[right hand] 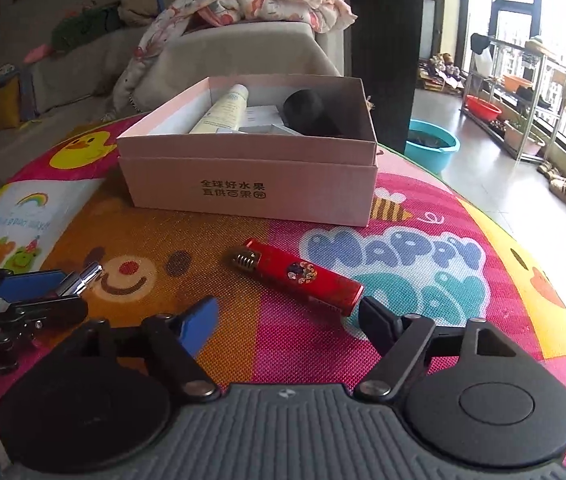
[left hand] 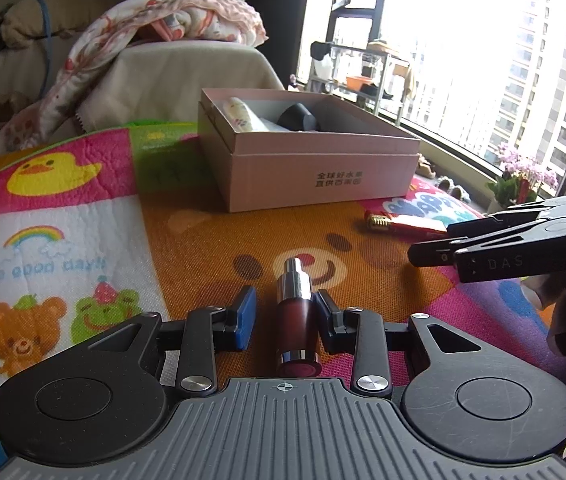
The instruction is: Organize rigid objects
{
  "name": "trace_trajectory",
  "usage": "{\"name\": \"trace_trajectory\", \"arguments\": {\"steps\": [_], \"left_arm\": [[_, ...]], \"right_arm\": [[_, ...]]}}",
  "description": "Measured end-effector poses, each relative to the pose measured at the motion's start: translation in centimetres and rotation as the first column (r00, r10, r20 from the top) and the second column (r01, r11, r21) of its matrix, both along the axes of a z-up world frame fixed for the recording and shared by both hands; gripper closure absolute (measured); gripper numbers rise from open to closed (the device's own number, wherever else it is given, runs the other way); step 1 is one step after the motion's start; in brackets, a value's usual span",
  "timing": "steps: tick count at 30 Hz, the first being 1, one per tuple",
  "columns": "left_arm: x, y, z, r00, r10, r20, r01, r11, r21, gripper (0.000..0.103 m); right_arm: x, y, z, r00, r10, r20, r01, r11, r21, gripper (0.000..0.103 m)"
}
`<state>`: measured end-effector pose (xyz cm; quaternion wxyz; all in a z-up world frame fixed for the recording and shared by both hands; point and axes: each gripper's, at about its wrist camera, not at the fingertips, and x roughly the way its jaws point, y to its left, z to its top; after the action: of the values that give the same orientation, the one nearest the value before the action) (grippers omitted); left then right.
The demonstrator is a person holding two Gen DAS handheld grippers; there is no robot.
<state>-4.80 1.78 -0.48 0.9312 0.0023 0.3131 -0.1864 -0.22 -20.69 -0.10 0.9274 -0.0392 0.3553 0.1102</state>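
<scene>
While lying lengthwise on the colourful cartoon mat (left hand: 211, 240), sits between the spread fingers of the left gripper (left hand: 285, 316): a dark red bottle (left hand: 297, 320) with a silver pump top, pointing toward the pink box (left hand: 315, 172). Blue pad on one finger (left hand: 245, 318) clear of the bottle with a gap showing; black finger on the other side just beside the bottle's shoulder, contact not certain. Not clamped, then, only straddled. Nearer than the box and off to its right in the left wrist view, a red lighter (left hand: 403, 224) with a gold ribbed end, flat on the mat. From the right wrist view, right gripper (right hand: 291, 320) held wide apart, blue pad (right hand: 199, 324) well to one side, black finger close to the plain end of the lighter (right hand: 299, 276) but grasping nothing. Lighter set at a slant, gold end toward the box (right hand: 251, 184), apart from it. Inside the box: a pale cream tube (right hand: 223, 110) leaning along the left wall, a black rounded object (right hand: 307, 114) toward the right, something white and flat between them. Beyond the box, a beige sofa arm (right hand: 243, 52) draped with a patterned blanket (right hand: 259, 0). Right of the box, on the floor, a teal basin (right hand: 433, 146).
</scene>
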Motion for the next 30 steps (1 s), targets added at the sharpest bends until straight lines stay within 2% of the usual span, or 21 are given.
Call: {"name": "trace_trajectory", "arguments": {"steps": [2,4,6,7,8,10,11,12,13,17,18,20,22,25,26,29,30], "left_arm": [[0.0,0.0,0.0,1.0,0.0,0.001,0.0,1.0,0.001,0.068],[0.0,0.0,0.0,1.0,0.0,0.0,0.0,1.0,0.001,0.068],[0.0,0.0,0.0,1.0,0.0,0.0,0.0,1.0,0.001,0.068],[0.0,0.0,0.0,1.0,0.0,0.001,0.0,1.0,0.001,0.067],[0.0,0.0,0.0,1.0,0.0,0.001,0.0,1.0,0.002,0.068],[0.0,0.0,0.0,1.0,0.0,0.001,0.0,1.0,0.003,0.067],[0.0,0.0,0.0,1.0,0.0,0.001,0.0,1.0,0.003,0.068],[0.0,0.0,0.0,1.0,0.0,0.002,0.0,1.0,0.004,0.067],[0.0,0.0,0.0,1.0,0.0,0.002,0.0,1.0,0.004,0.067],[0.0,0.0,0.0,1.0,0.0,0.002,0.0,1.0,0.003,0.068],[0.0,0.0,0.0,1.0,0.0,0.002,0.0,1.0,0.004,0.068],[0.0,-0.1,0.0,1.0,0.0,0.004,0.0,1.0,0.01,0.068],[-0.3,-0.4,0.0,1.0,0.004,0.007,-0.004,1.0,0.027,0.067],[-1.0,-1.1,0.1,1.0,0.005,0.018,-0.007,0.997,0.082,0.067],[-1.2,-1.3,0.2,1.0,0.004,0.02,-0.006,0.995,0.098,0.067],[-1.4,-1.6,0.3,1.0,0.001,0.023,-0.003,0.993,0.12,0.068],[-1.4,-1.6,0.3,1.0,-0.004,0.021,0.001,0.993,0.118,0.072]], "right_arm": [[-0.5,-0.3,0.3,0.998,0.053,0.016,-0.052,0.997,-0.051,0.048],[-0.9,-0.8,0.4,0.997,0.055,0.051,-0.047,0.989,-0.143,0.049],[-0.3,-1.5,0.4,0.992,-0.061,0.11,0.086,0.966,-0.242,0.049],[0.1,-2.1,0.5,0.985,-0.118,0.127,0.147,0.956,-0.253,0.049],[0.2,-2.5,0.6,0.98,-0.147,0.131,0.174,0.959,-0.224,0.048],[0.3,-3.8,1.1,0.986,-0.151,0.077,0.155,0.986,-0.057,0.04],[0.3,-3.8,1.1,0.99,-0.131,0.051,0.13,0.991,0.014,0.026],[0.3,-3.6,1.1,0.994,-0.108,0.035,0.106,0.992,0.068,0.016],[0.4,-3.0,0.9,0.996,-0.088,0.019,0.086,0.991,0.102,0.015],[2.4,0.2,0.0,0.998,-0.041,-0.046,0.045,0.995,0.089,0.013],[2.7,0.9,-0.1,0.998,-0.048,-0.037,0.051,0.997,0.066,0.007],[3.6,2.2,-0.4,0.998,-0.062,-0.027,0.062,0.998,0.012,0.006],[4.1,2.6,-0.5,0.997,-0.069,-0.019,0.069,0.998,0.0,0.006],[3.8,2.1,-0.4,0.997,-0.071,-0.005,0.071,0.997,-0.003,0.013],[3.6,2.1,-0.3,0.998,-0.061,0.003,0.061,0.998,-0.008,0.021],[2.3,1.5,0.0,1.0,-0.024,0.013,0.025,0.999,-0.037,0.022],[1.9,1.5,0.0,1.0,-0.008,0.02,0.009,0.998,-0.055,0.022]]}}
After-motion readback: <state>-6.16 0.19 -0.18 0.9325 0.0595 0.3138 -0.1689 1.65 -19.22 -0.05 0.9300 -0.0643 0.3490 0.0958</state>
